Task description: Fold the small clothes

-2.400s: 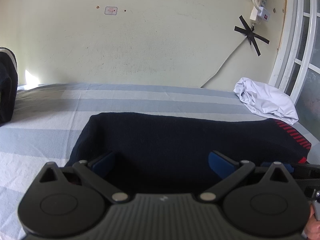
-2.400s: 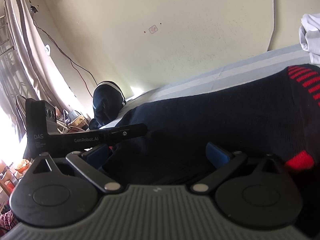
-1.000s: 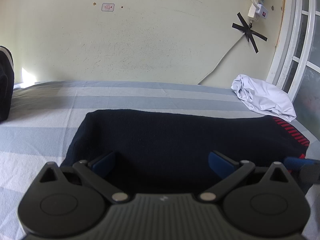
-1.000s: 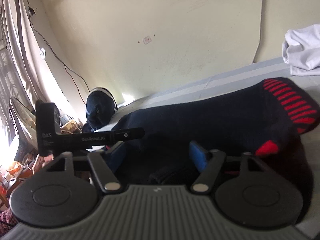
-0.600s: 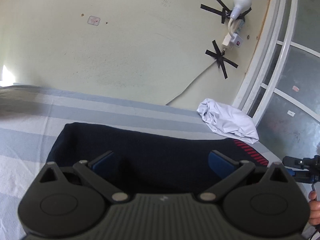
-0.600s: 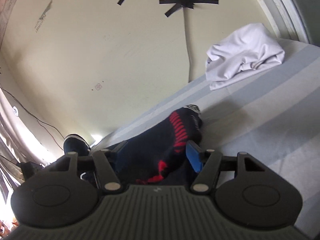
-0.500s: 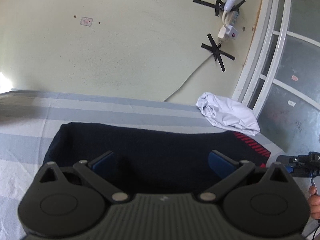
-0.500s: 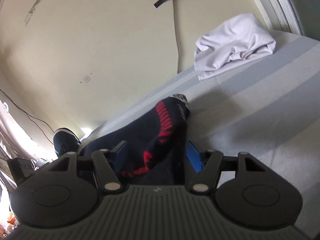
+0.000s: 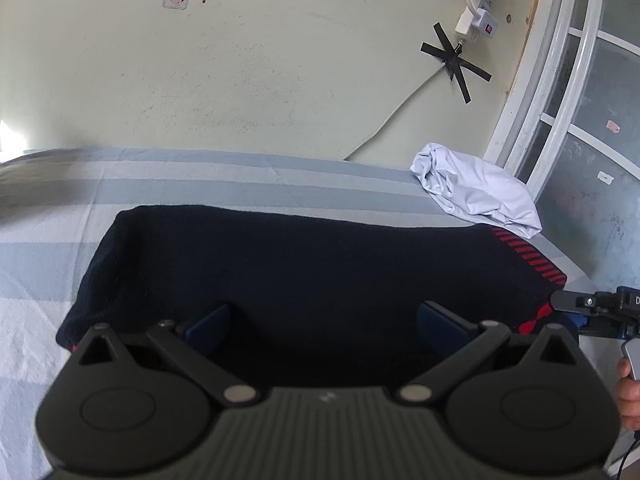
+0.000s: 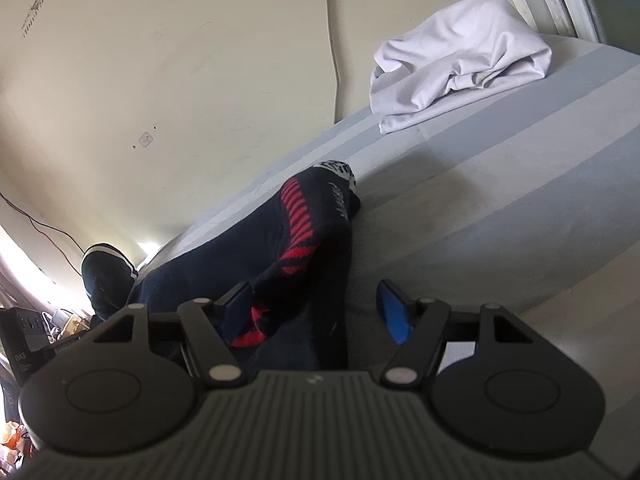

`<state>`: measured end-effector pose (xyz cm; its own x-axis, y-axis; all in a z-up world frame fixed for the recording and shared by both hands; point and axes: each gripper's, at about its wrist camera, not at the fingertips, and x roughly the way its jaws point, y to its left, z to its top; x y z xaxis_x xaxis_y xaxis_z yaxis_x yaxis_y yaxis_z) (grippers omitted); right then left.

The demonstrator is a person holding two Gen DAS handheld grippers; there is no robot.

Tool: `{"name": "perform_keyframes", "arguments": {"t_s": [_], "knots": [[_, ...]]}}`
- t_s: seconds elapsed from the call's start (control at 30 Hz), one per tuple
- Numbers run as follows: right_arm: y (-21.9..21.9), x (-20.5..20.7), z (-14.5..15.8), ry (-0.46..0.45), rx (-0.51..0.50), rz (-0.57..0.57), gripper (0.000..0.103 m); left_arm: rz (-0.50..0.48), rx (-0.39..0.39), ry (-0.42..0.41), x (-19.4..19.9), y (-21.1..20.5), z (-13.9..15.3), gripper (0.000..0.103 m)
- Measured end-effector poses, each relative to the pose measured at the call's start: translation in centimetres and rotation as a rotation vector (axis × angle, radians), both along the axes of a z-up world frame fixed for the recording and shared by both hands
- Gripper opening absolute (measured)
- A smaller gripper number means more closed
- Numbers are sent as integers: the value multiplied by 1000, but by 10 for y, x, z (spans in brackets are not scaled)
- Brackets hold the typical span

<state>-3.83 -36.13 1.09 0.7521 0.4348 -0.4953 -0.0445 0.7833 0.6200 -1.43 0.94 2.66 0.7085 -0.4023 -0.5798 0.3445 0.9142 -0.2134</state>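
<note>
Dark navy sock (image 9: 304, 276) with red stripes lies flat across the striped blue-grey bedsheet (image 9: 224, 184), lengthwise left to right in the left wrist view, red-striped end toward the right. Left gripper (image 9: 324, 324) is low over the near edge of the sock, jaws spread wide; the blue pads sit over the fabric without visibly pinching it. A crumpled white garment (image 9: 476, 192) lies on the sheet beyond the sock's right end, near the window frame (image 9: 532, 128). A hand (image 9: 628, 392) with the other tool shows at the right edge.

Right wrist view: the sock (image 10: 280, 248) runs away to the left, its red-striped end bunched and raised. Right gripper (image 10: 316, 312) jaws are opening; the sock's folded end lies between them, against the left pad, clear of the right one. The white garment (image 10: 460, 64) sits on the sheet (image 10: 500, 184) by the wall. A second dark garment (image 10: 104, 272) lies at the far left.
</note>
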Motion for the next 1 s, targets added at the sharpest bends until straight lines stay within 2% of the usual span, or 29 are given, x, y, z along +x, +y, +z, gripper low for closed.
{"name": "perform_keyframes", "arguments": {"t_s": [0.3, 0.6, 0.7, 0.73, 0.8, 0.83, 0.9, 1.0], "knots": [[21, 9, 2, -11, -22, 30, 72, 2, 21, -2, -1, -2, 1, 103], [17, 12, -3, -13, 47, 1, 70, 3, 28, -3, -2, -4, 2, 103], [17, 11, -3, -8, 42, -2, 60, 4, 29, -3, -2, -4, 2, 103], [17, 12, -3, 5, 46, -4, 50, 4, 29, -3, -2, -4, 3, 103], [14, 14, -5, 29, 64, -8, 39, 4, 28, -3, -2, -3, 3, 103], [13, 14, -6, 37, 84, -2, 30, 5, 27, -3, -2, -3, 3, 103], [13, 14, -4, 41, 140, 13, 26, 7, 20, -3, -2, -3, 3, 103], [19, 14, 11, 4, 167, 43, 23, 9, 3, -4, -2, 1, 4, 103]]}}
